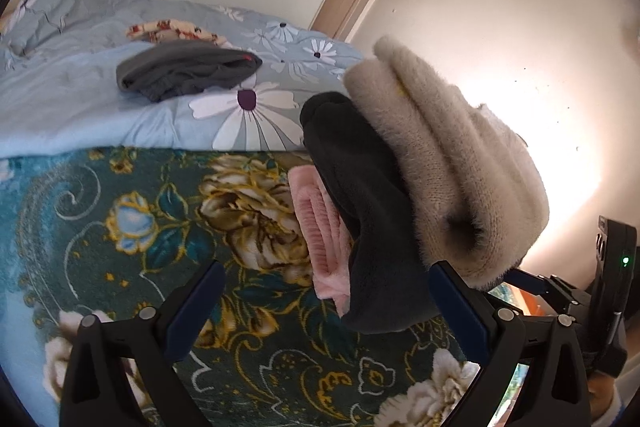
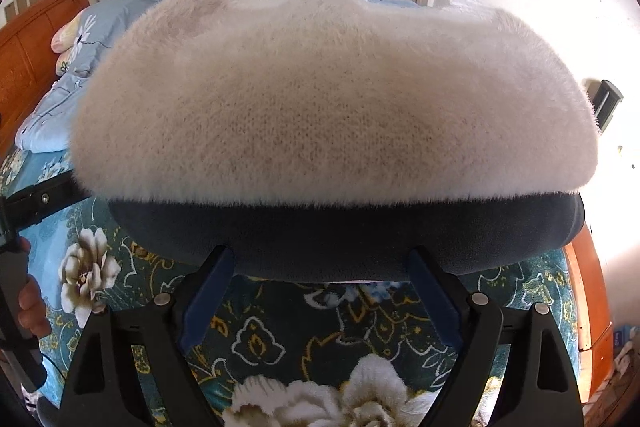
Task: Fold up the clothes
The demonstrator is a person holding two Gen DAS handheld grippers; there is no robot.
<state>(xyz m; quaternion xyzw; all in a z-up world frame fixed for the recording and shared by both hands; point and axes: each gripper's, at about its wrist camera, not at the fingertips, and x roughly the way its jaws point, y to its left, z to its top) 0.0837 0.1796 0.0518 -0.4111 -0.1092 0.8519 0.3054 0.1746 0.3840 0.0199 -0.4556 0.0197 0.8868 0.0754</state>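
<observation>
A stack of folded clothes fills the right of the left wrist view: a fluffy cream sweater [image 1: 452, 163] on top, a dark grey garment [image 1: 368, 211] under it, a pink one [image 1: 320, 223] at the bottom. My left gripper [image 1: 328, 291] is open, with the stack's near edge between and above its fingers. In the right wrist view the cream sweater [image 2: 332, 99] and dark garment [image 2: 340, 231] lie over the tips of my open right gripper [image 2: 324, 267], which sits under the stack. The right gripper's body also shows in the left wrist view [image 1: 568, 303].
The stack is over a teal floral blanket [image 1: 140, 227] on the bed. A crumpled dark grey garment [image 1: 188, 69] and a floral cloth [image 1: 172, 29] lie farther back on the light blue duvet [image 1: 60, 107]. A pillow [image 1: 60, 3], wardrobe and orange headboard [image 2: 28, 51] stand behind.
</observation>
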